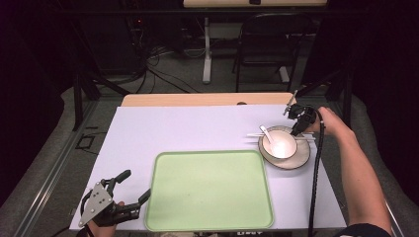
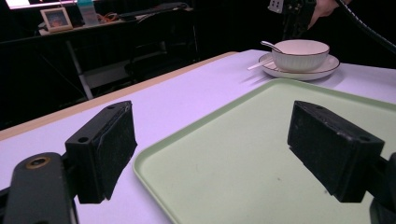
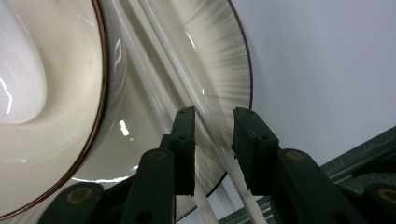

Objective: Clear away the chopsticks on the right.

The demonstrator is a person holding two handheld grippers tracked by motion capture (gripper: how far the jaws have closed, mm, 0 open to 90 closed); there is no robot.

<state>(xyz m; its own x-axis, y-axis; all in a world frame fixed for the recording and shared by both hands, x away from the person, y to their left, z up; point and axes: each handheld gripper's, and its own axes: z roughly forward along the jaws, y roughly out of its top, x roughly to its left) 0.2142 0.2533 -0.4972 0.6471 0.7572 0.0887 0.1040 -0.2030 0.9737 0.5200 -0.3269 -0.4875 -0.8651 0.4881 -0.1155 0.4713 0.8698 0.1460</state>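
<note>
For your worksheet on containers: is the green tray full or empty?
Empty. In the high view the green tray shows bare surface from rim to rim; the bowl and plate sit beside it on the table.

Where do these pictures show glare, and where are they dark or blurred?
High view: the bowl is washed out white and the room behind is dark. Right gripper view: bright reflections on the plate, whose near part looks soft. Left gripper view: the tray is evenly lit, the background dim.
</note>
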